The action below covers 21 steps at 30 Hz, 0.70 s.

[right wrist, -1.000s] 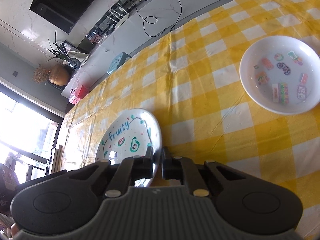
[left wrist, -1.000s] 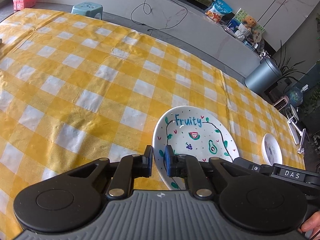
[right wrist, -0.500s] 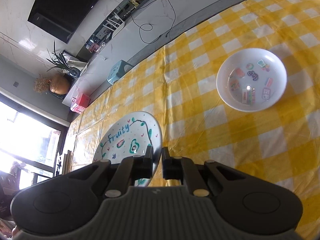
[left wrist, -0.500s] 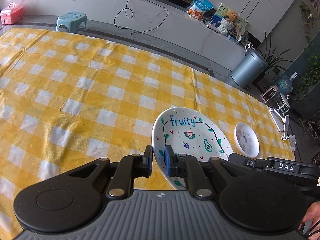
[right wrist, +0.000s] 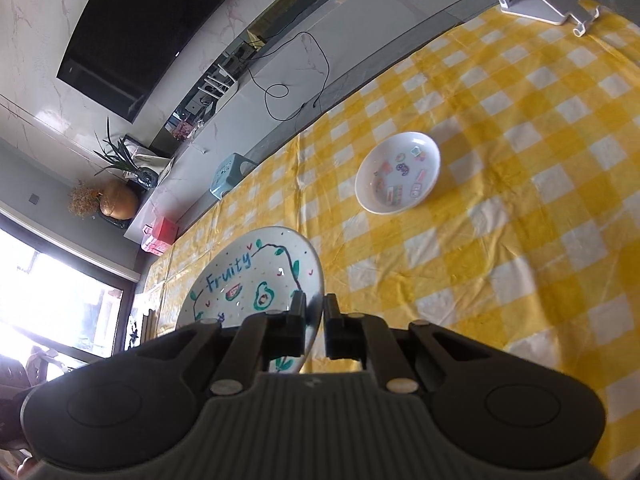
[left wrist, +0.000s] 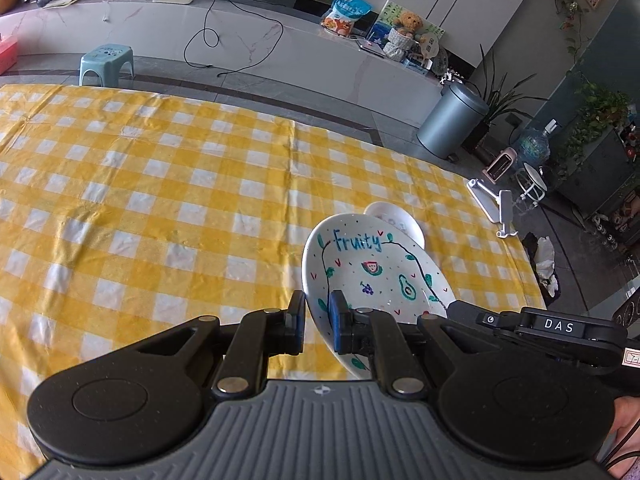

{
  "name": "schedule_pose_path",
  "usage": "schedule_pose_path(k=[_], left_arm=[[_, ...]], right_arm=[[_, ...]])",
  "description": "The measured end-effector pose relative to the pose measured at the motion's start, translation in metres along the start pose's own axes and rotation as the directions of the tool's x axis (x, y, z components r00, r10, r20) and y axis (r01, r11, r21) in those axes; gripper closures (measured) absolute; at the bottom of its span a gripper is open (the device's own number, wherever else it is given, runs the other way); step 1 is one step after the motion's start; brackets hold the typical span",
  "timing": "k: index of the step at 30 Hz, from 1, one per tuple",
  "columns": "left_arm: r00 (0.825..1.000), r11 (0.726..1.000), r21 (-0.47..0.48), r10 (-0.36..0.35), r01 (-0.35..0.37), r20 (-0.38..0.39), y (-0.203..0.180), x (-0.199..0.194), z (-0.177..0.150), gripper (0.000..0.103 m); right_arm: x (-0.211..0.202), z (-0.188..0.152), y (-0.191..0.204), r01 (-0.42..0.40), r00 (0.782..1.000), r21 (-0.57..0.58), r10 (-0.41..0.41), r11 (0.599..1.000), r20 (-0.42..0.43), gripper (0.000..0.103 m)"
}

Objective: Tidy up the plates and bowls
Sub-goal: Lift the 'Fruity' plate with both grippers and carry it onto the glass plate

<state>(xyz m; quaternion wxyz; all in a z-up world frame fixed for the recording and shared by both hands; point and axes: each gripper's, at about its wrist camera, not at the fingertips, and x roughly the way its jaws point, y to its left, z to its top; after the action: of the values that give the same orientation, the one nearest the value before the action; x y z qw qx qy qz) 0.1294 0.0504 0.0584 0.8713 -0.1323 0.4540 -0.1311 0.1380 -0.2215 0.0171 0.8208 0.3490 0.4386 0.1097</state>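
White sticker bowl beyond held Fruity plate | checked tablecloth

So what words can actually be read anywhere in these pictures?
"Fruity": in blue on the painted plate, held by both hand-held grippers.
"DAS": white label on the right hand-held gripper.
Too small or blurred to read: the stickers in the white bowl and the snack bag print.
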Motion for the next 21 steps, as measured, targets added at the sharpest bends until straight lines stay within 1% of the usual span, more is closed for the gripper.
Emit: schedule_pose_path(k=[2, 5, 11, 15, 19, 21], left_arm=[[1.000, 1.000, 0.011, -0.006, 0.006, -0.003, -0.015, -0.004, -0.011, 0.089], [1.000, 1.000, -0.003, -0.022, 0.022, -0.021, -0.035, -0.006, -0.031, 0.089], [0.999, 0.999, -0.029, -0.027, 0.026, -0.035, -0.067, -0.003, -0.070, 0.089], [0.999, 0.999, -0.043, -0.030, 0.028, -0.043, -0.077, 0.002, -0.092, 0.089], [0.998, 0.998, -0.053, -0.023, 0.020, -0.062, -0.081, 0.013, -0.108, 0.089], [0.997, 0.998, -0.062, -0.019, 0.015, -0.071, -0.080, 0.019, -0.115, 0.089]], right_arm=[[-0.022, -0.007, -0.012, 0.001, 1.000, 0.012, -0.001, 1.000, 0.015, 0.097], [-0.048, -0.015, -0.028, 0.009, 0.999, 0.027, -0.010, 1.000, 0.034, 0.097], [-0.089, -0.035, -0.062, 0.061, 0.997, 0.068, -0.064, 0.996, 0.046, 0.097], [-0.102, -0.046, -0.081, 0.096, 0.994, 0.082, -0.099, 0.992, 0.038, 0.097], [-0.102, -0.054, -0.101, 0.131, 0.991, 0.100, -0.132, 0.986, 0.002, 0.097], [-0.102, -0.056, -0.105, 0.147, 0.989, 0.088, -0.148, 0.985, -0.003, 0.097]])
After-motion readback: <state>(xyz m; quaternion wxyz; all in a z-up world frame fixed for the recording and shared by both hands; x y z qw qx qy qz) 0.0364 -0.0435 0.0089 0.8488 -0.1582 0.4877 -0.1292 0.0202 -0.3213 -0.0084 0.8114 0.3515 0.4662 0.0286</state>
